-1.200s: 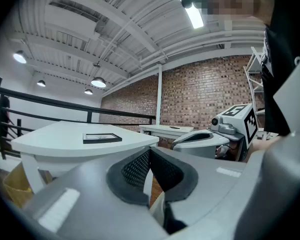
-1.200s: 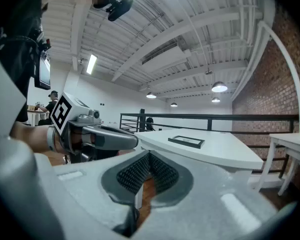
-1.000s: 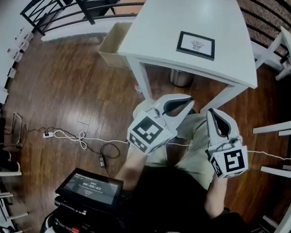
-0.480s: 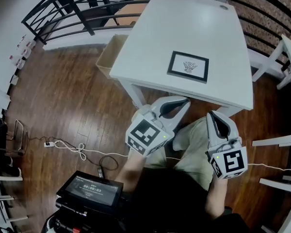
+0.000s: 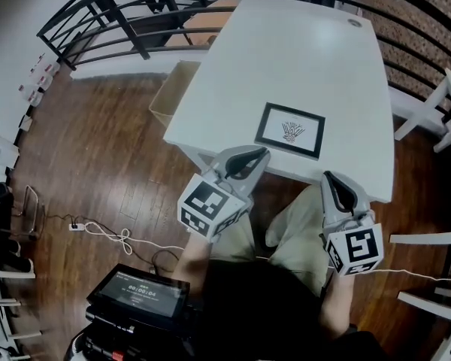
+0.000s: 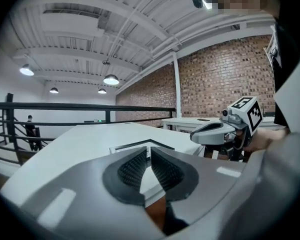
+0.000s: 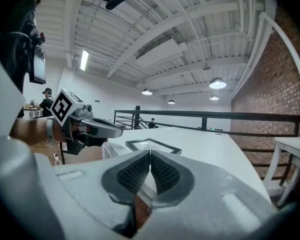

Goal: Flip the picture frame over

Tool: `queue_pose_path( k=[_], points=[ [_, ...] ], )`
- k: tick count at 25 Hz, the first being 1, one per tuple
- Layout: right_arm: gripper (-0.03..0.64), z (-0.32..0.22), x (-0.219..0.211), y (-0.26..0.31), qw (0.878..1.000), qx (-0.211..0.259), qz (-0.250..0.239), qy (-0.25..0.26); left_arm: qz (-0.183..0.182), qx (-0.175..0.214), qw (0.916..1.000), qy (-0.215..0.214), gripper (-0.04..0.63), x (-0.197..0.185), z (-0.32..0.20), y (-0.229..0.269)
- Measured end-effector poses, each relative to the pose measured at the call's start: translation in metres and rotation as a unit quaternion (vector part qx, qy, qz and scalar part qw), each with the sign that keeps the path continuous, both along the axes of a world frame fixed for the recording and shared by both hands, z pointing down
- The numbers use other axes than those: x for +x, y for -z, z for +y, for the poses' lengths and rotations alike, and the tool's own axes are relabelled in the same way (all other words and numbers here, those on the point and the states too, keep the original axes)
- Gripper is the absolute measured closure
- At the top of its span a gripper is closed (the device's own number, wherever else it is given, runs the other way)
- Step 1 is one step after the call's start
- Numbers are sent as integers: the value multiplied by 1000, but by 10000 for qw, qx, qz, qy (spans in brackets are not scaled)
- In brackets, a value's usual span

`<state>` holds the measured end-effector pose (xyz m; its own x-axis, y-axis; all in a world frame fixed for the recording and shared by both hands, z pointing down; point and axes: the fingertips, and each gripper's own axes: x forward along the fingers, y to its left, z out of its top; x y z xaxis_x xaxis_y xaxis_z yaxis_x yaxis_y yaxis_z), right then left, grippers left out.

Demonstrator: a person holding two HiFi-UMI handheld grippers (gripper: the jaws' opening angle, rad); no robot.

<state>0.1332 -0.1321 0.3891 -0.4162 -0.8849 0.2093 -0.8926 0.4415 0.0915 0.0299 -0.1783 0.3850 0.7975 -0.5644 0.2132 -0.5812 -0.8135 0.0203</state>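
Picture frame [image 5: 289, 130] lies flat, picture side up, on white table [image 5: 286, 43], close to its near edge. Left gripper [image 5: 260, 153] and right gripper [image 5: 331, 177] both have jaws pressed together, nothing held, hovering at that edge, apart from the frame.

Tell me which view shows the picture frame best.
The head view: it looks down on the whole picture frame, lying face up by the near edge of the table, black border and drawing clear. The left gripper view catches only a low, edge-on corner; the right gripper view shows more of it, foreshortened at a shallow angle.
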Motion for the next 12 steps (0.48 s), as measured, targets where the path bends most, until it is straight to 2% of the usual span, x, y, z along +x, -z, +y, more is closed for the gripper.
queue_pose_path(
  k=[2,4,7,12],
  points=[
    [584,-7,2,-3,9999,-96,-11,37,-163,-176,9997,38,500,-8,-9,-7],
    [573,-13,3,-6,9998,-199,-20,67,-347,-319,9989,54,470,-15,-16,-13],
    [551,-21,2,-14,9990,-444,62,34,-687,-403,9967,135,441,-23,-28,-24],
    [516,-31,0,-32,9910,-1230,526,-29,-1101,-760,9909,118,420,-24,-39,-40]
  ],
)
